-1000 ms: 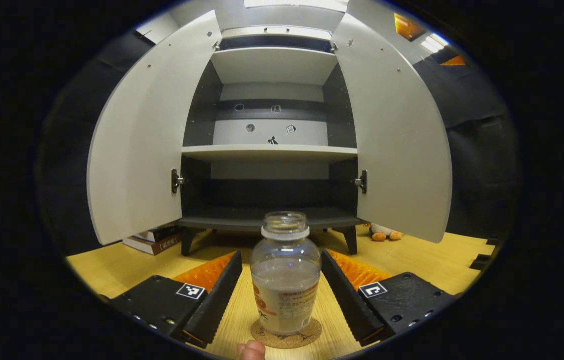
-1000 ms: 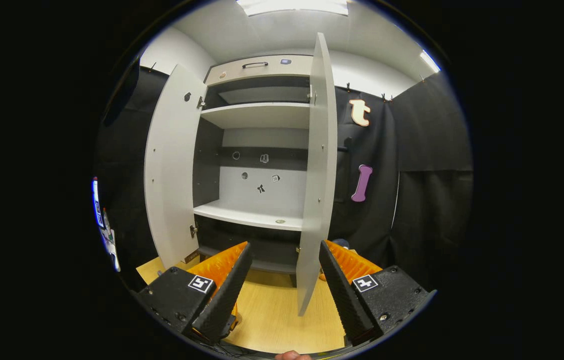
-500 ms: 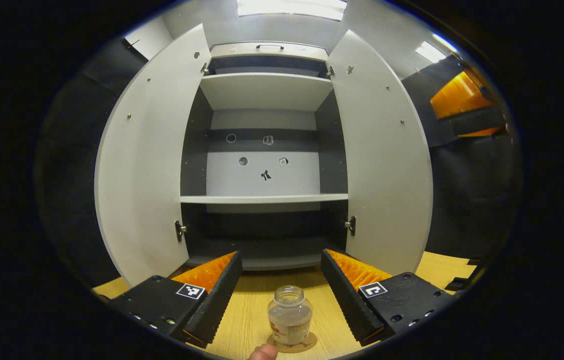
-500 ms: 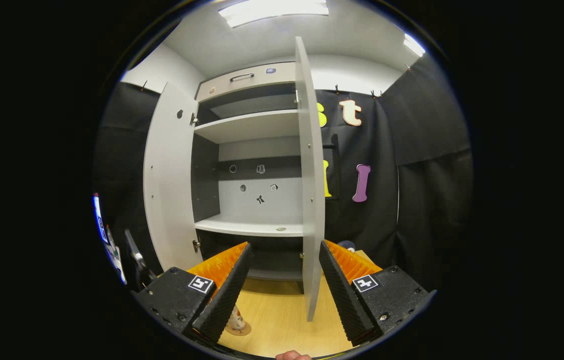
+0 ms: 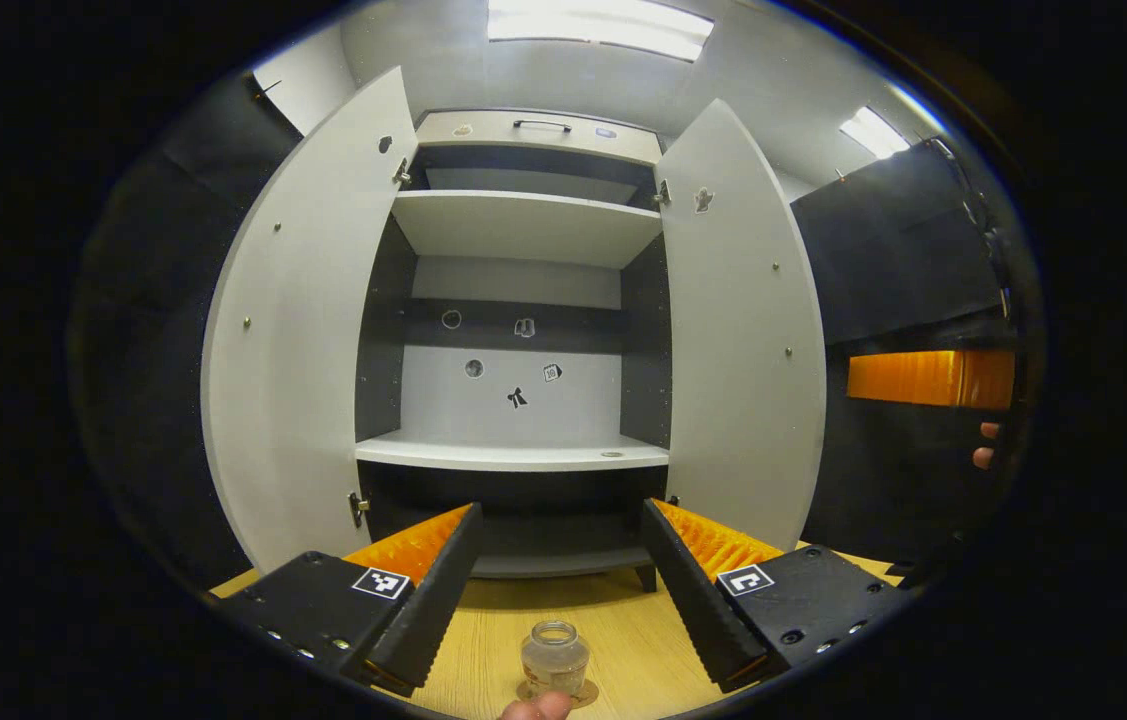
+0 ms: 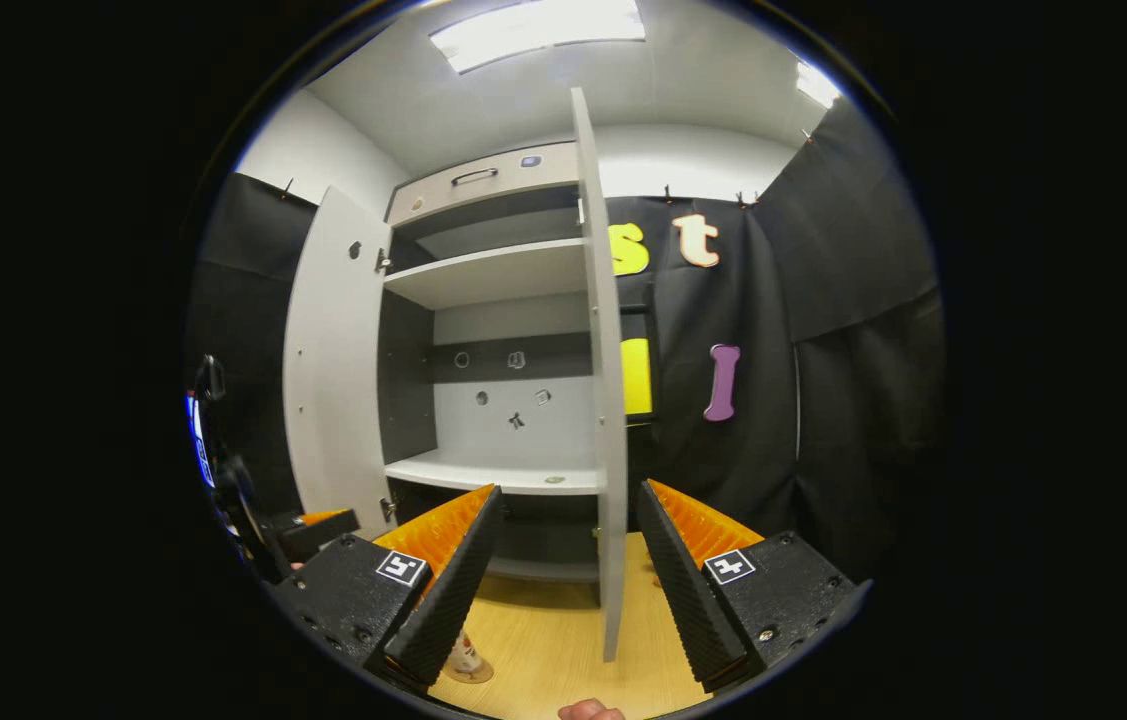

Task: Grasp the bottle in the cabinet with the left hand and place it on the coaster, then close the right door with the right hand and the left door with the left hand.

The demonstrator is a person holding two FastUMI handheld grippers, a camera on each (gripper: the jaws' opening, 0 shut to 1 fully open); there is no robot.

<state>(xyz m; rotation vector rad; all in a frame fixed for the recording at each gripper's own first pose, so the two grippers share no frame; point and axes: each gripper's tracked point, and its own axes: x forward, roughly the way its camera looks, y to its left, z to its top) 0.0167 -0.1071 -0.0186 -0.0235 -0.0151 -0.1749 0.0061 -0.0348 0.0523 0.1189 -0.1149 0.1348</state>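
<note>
The clear, capless bottle (image 5: 554, 658) stands upright on the round cork coaster (image 5: 585, 692) on the wooden floor. My left gripper (image 5: 559, 572) hangs open well above and behind it, holding nothing. The grey cabinet has both doors open: left door (image 5: 298, 330), right door (image 5: 745, 330). In the right gripper view the right door (image 6: 603, 400) is seen edge-on, straight ahead between the open fingers of my right gripper (image 6: 563, 560), apart from them. The bottle (image 6: 465, 656) peeks out beside its left finger. The left gripper (image 6: 315, 532) appears at the far left.
Cabinet shelves (image 5: 513, 455) are bare. The other gripper's orange finger (image 5: 928, 378) and a fingertip show at the right edge of the left gripper view. A thumb tip (image 5: 535, 708) sits at the bottom edge. Black cloth walls surround the cabinet.
The left gripper has pulled back and risen from the bottle, which now looks small and far. The right gripper has shifted so the right door's edge lies between its fingers.
</note>
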